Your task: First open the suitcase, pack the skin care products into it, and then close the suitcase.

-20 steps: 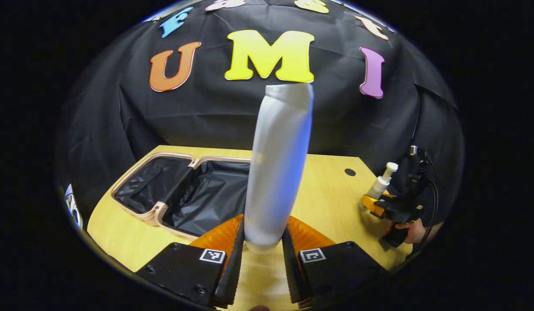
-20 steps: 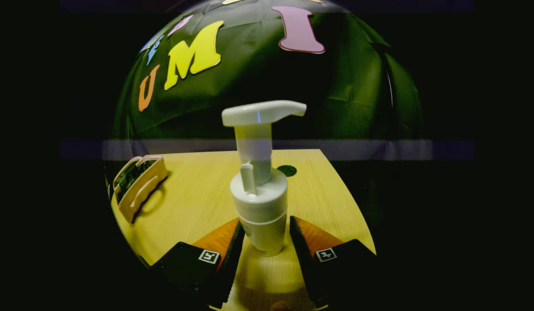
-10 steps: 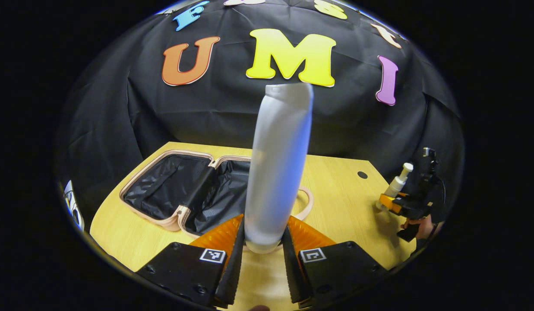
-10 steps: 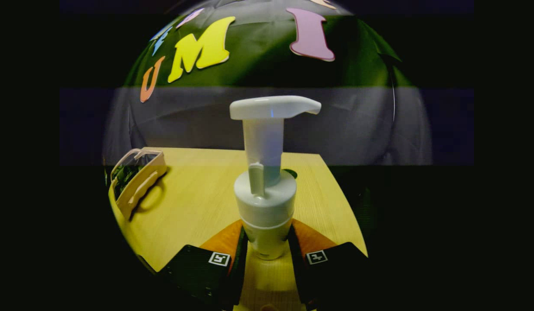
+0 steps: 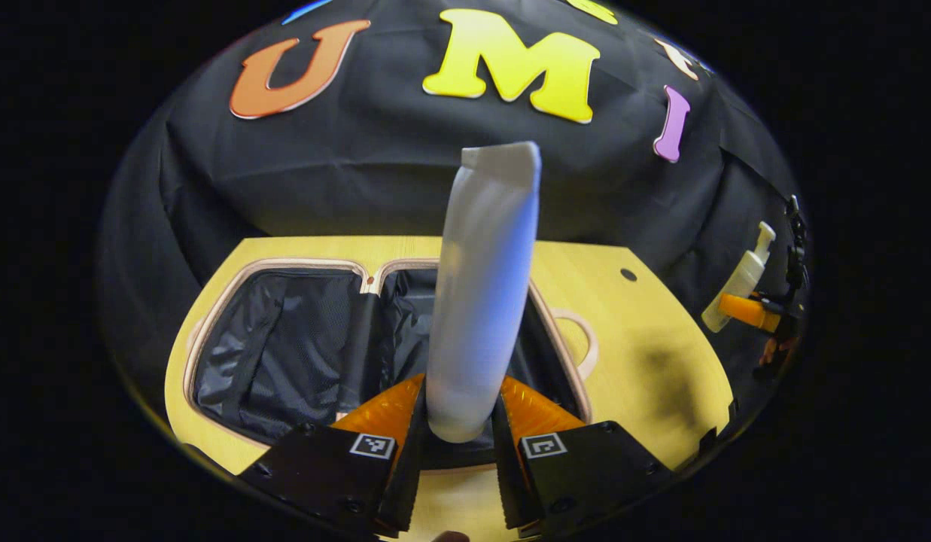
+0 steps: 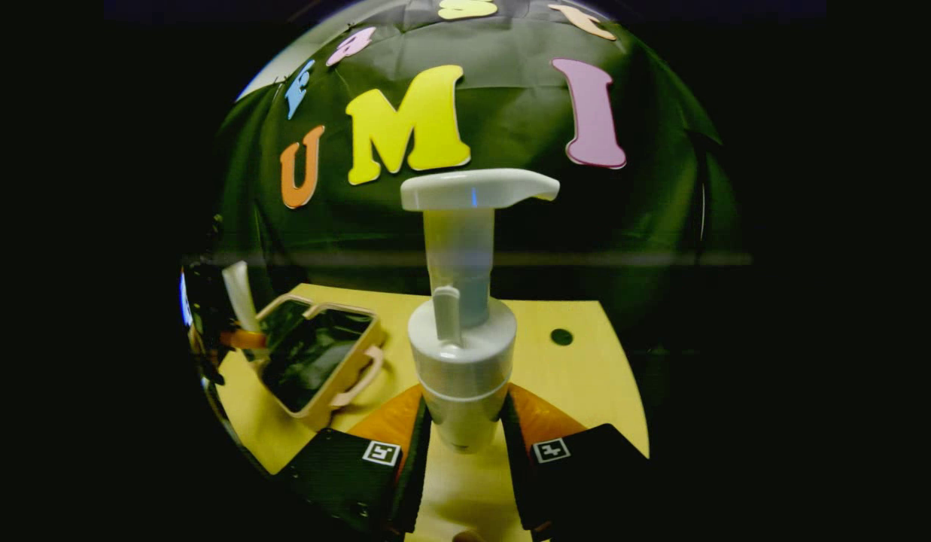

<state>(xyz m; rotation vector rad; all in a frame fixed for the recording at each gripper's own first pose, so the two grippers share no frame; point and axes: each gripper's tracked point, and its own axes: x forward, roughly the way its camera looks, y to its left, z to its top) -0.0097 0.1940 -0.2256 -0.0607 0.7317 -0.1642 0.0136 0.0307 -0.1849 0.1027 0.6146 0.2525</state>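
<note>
My left gripper [image 5: 457, 440] is shut on a tall white tube [image 5: 484, 286], held upright above the open suitcase [image 5: 284, 346] with its black lining. In the left gripper view the pump bottle [image 5: 738, 278] and the right gripper [image 5: 766, 316] show far right, lifted off the table. In the right gripper view my right gripper [image 6: 463, 444] is shut on the white pump bottle [image 6: 463, 339], held upright above the wooden table [image 6: 578, 384]. The suitcase [image 6: 314, 357] lies open at the left there, with the white tube [image 6: 241, 297] and the left gripper [image 6: 243, 340] over it.
The wooden table [image 5: 661, 361] has a small dark hole [image 5: 628, 274] near its back right. The suitcase handle [image 5: 578, 342] lies on the table to the right of the case. Black cloth walls close in behind and at both sides.
The left gripper carried the tube forward over the open suitcase. The right gripper closed on the pump bottle and lifted it off the table.
</note>
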